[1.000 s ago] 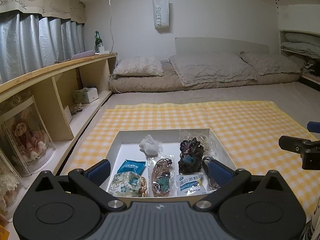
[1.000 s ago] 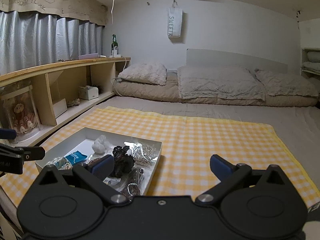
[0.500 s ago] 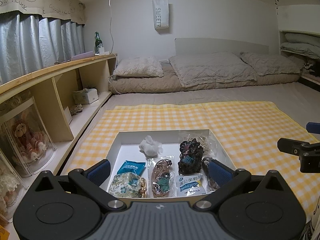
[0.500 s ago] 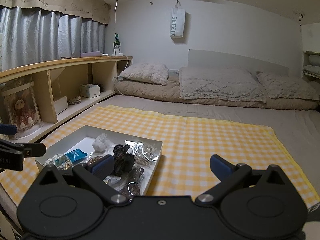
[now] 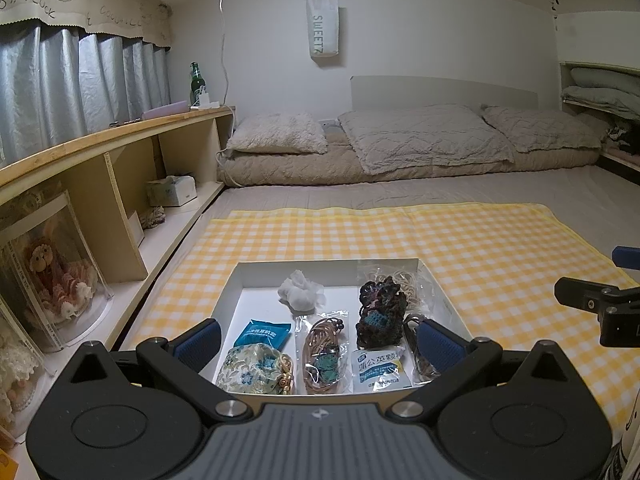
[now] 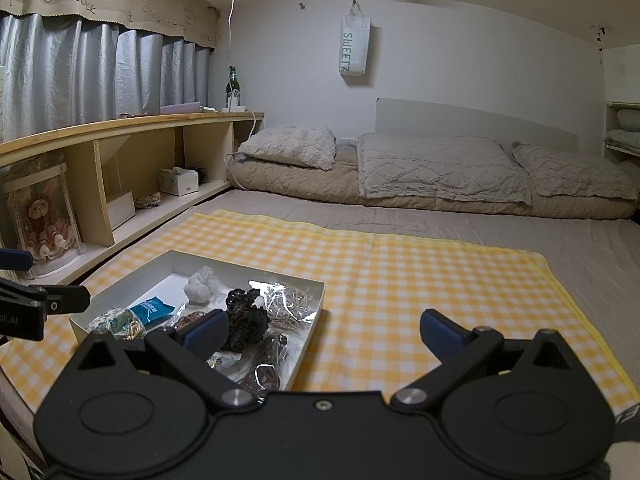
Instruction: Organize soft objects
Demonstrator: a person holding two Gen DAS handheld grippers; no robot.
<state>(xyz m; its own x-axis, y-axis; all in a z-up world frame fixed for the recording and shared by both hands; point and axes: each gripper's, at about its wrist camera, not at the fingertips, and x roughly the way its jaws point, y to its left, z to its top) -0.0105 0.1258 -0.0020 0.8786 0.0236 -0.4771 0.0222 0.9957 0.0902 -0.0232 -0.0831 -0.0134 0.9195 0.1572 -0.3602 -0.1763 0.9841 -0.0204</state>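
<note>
A shallow white box [image 5: 256,270] [image 6: 168,255] lies on a yellow checked blanket [image 5: 480,248] [image 6: 400,272]. In it are a white soft pouch [image 5: 300,294] [image 6: 199,285], a dark crocheted piece [image 5: 380,312] [image 6: 246,318], a floral pouch [image 5: 254,372], a blue sachet [image 5: 262,334], bagged cords [image 5: 322,356] and a white-blue packet [image 5: 380,368]. My left gripper [image 5: 318,340] is open and empty, above the box's near edge. My right gripper [image 6: 324,332] is open and empty, right of the box.
A wooden shelf unit [image 5: 100,176] with a cased doll [image 5: 52,276] and a tissue box [image 5: 172,190] runs along the left. A mattress with pillows [image 5: 420,148] lies at the back. The right gripper's side shows in the left wrist view [image 5: 600,308].
Both cameras have shifted only slightly. The box contents and both open grippers stay as they were.
</note>
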